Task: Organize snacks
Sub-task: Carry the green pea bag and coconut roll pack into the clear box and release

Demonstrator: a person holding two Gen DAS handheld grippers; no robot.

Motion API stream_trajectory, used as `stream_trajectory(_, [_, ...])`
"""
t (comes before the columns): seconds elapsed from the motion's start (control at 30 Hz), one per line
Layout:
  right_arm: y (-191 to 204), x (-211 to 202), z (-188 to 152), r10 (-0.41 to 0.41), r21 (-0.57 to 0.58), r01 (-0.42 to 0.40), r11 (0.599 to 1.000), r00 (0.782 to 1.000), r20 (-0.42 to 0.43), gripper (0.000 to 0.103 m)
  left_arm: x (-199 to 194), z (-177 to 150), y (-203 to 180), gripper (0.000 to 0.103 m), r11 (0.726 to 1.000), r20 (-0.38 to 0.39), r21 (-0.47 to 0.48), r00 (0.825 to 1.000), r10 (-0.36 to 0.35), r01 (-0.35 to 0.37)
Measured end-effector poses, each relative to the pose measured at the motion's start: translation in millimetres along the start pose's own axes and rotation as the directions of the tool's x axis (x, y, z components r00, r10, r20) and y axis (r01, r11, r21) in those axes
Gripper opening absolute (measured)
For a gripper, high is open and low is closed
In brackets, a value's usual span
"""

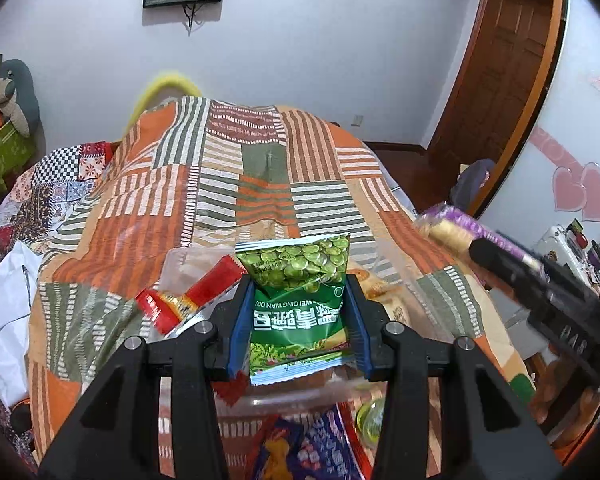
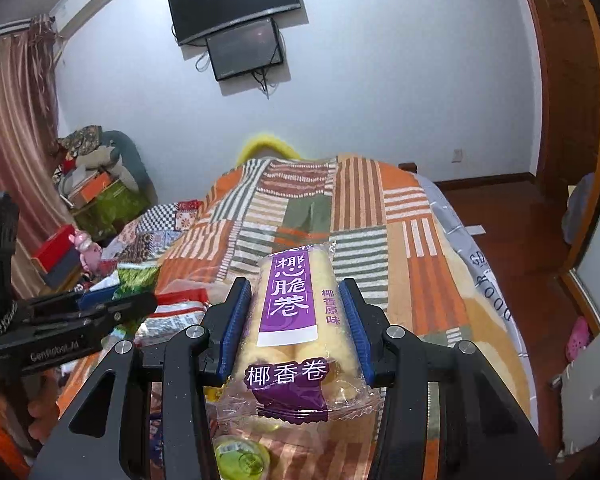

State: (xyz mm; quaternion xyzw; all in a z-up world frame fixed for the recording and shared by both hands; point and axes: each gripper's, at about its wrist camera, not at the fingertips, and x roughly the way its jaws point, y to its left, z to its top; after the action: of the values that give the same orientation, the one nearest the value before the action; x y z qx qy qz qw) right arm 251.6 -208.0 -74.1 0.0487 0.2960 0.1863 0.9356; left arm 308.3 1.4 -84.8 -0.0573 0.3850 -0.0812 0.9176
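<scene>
My left gripper (image 1: pixel 298 292) is shut on a green packet of peas (image 1: pixel 300 292), held lengthwise between its blue pads above a clear plastic box (image 1: pixel 188 264). In the right wrist view my right gripper (image 2: pixel 296 296) is shut on a purple-and-yellow packet of coconut rolls (image 2: pixel 296 320), also held up over the bed. The same roll packet (image 1: pixel 452 228) and the black right gripper show at the right of the left wrist view. The left gripper's body (image 2: pixel 72 320) crosses the left of the right wrist view.
A striped orange, green and white blanket (image 1: pixel 260 176) covers the bed. A red stick packet (image 1: pixel 192 300) leans in the clear box. A blue and orange packet (image 1: pixel 300 452) and a green jelly cup (image 2: pixel 240 460) lie below. Clutter fills the left side; wooden floor (image 2: pixel 512 216) lies right.
</scene>
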Motion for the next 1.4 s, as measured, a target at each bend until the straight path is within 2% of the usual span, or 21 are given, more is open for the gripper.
stream_trajectory(0.5, [-9, 44, -11, -0.022, 0.012, 0.024, 1.000, 0.990, -0.137, 0.042, 69, 13, -7, 0.043, 1.000, -0.114, 0.009, 0.993, 0.010, -0.010])
stream_trajectory(0.73, [-7, 54, -13, -0.030, 0.010, 0.032, 0.999, 0.986, -0.167, 0.043, 80, 9, -4, 0.045, 1.000, -0.131, -0.008, 0.991, 0.007, -0.009])
stream_trajectory(0.77, [-7, 55, -13, -0.030, 0.013, 0.032, 0.999, 0.985, -0.172, 0.043, 80, 9, -3, 0.047, 1.000, -0.133, -0.012, 0.991, 0.005, -0.007])
stream_trajectory(0.83, [-7, 57, -14, -0.037, 0.011, 0.039, 0.999, 0.983, -0.182, 0.044, 78, 9, -3, 0.058, 1.000, -0.135, -0.022, 0.991, 0.000, -0.003])
stream_trajectory(1.1, [0, 47, -12, -0.041, -0.023, 0.037, 0.999, 0.983, -0.181, 0.048, 54, 10, -5, 0.062, 1.000, -0.104, -0.020, 0.995, -0.004, 0.002])
stream_trajectory(1.4, [12, 12, -9, -0.029, -0.067, 0.021, 0.998, 0.991, -0.132, 0.056, -1, 0, -8, 0.069, 1.000, -0.035, 0.017, 0.999, 0.019, -0.018])
